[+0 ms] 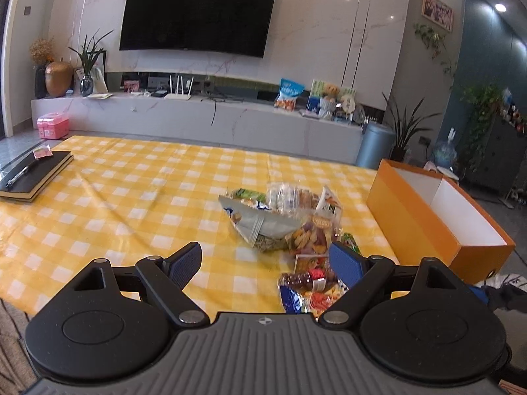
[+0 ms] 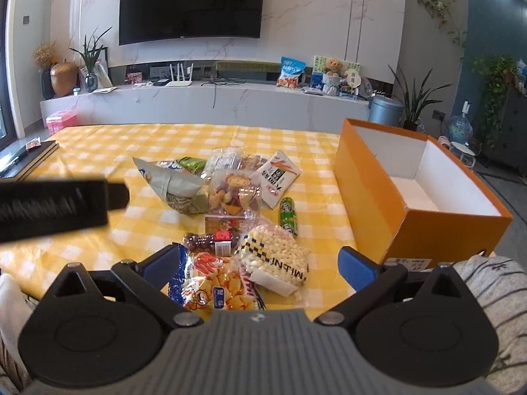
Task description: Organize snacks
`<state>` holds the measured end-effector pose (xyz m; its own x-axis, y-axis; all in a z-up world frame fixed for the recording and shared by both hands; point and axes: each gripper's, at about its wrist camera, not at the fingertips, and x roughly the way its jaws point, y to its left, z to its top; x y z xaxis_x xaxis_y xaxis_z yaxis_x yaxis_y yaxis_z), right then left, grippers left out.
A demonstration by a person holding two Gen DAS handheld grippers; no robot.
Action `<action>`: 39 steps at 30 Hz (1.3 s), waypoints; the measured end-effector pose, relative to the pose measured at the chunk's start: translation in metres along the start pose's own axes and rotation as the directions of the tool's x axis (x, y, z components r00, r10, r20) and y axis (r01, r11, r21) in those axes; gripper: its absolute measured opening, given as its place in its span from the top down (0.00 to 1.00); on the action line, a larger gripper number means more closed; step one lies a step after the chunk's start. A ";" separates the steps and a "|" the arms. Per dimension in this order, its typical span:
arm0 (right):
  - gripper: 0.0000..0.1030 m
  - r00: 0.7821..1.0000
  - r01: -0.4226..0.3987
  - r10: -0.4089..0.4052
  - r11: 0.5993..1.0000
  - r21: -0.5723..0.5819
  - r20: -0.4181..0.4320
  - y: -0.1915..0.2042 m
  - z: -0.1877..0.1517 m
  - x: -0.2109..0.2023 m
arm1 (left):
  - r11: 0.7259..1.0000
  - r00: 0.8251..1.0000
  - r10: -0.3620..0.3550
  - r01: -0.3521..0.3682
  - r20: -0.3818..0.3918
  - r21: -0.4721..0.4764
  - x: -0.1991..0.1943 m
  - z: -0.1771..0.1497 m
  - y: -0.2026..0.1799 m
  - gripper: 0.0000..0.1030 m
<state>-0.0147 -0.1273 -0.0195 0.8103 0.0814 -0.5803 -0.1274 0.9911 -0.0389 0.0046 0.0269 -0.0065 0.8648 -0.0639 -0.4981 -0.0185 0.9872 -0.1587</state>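
A heap of snack packets [image 2: 230, 197] lies on the yellow checked tablecloth [image 2: 115, 151]: a grey-green chip bag [image 2: 178, 184], a white packet [image 2: 280, 174], a green tube [image 2: 288, 215], a clear bag of white candies [image 2: 276, 256] and a small dark bottle [image 2: 210, 242]. An open orange box [image 2: 425, 194] with a white inside stands to their right. My right gripper [image 2: 260, 265] hovers open over the nearest packets. My left gripper [image 1: 266, 263] is open too, left of the same heap [image 1: 283, 217]; the orange box [image 1: 434, 220] is at its right.
A black notebook [image 1: 33, 174] with a pen lies at the table's far left corner. The left gripper's body [image 2: 56, 204] shows as a dark blur at the left of the right wrist view. A striped sleeve [image 2: 487, 276] is at the lower right. Behind the table runs a marble TV console [image 1: 197, 115].
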 end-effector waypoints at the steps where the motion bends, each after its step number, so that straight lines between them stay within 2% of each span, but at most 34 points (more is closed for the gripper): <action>1: 0.03 1.000 -0.007 0.007 1.000 0.001 0.001 -0.001 -0.001 0.003 | 1.000 1.000 0.000 0.000 0.004 0.001 0.003 0.000 0.001 0.01; 7: 0.03 0.999 -0.043 0.043 0.999 -0.004 0.014 -0.005 -0.003 0.024 | 1.000 0.998 0.015 -0.016 -0.053 -0.011 0.028 -0.010 0.011 0.01; 13: 0.03 0.997 -0.068 0.070 0.994 0.085 -0.014 -0.017 -0.002 0.049 | 1.000 0.997 0.017 -0.019 -0.076 -0.023 0.042 -0.018 0.019 0.01; 16: 0.03 0.996 -0.054 0.063 0.990 0.131 -0.064 -0.022 0.000 0.068 | 0.999 0.996 0.041 -0.041 -0.077 -0.002 0.046 -0.020 0.019 0.02; 19: 0.03 0.988 -0.069 0.093 0.980 0.188 -0.124 -0.029 0.001 0.088 | 0.999 0.996 0.051 -0.051 -0.079 0.002 0.051 -0.020 0.021 0.02; 24: 0.03 0.975 -0.041 0.104 0.953 0.300 -0.197 -0.038 -0.002 0.113 | 0.996 0.989 0.089 -0.086 -0.120 0.027 0.061 -0.024 0.027 0.02; 27: 0.03 0.965 0.007 0.068 0.959 0.282 -0.254 -0.031 0.001 0.127 | 0.994 0.983 0.107 -0.108 -0.150 0.004 0.067 -0.025 0.035 0.02; 32: 0.03 0.959 0.048 0.009 0.980 0.193 -0.284 -0.015 0.005 0.140 | 0.994 0.979 0.088 -0.099 -0.182 -0.049 0.068 -0.024 0.044 0.02; 39: 0.08 0.949 0.048 0.029 0.971 0.236 -0.313 -0.023 0.000 0.140 | 0.991 0.971 0.087 -0.107 -0.221 -0.081 0.072 -0.026 0.052 0.04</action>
<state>0.1015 -0.1386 -0.0996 0.5863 0.0728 -0.8068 0.0501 0.9908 0.1259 0.0527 0.0703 -0.0730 0.7277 -0.0082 -0.6859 -0.1515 0.9733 -0.1724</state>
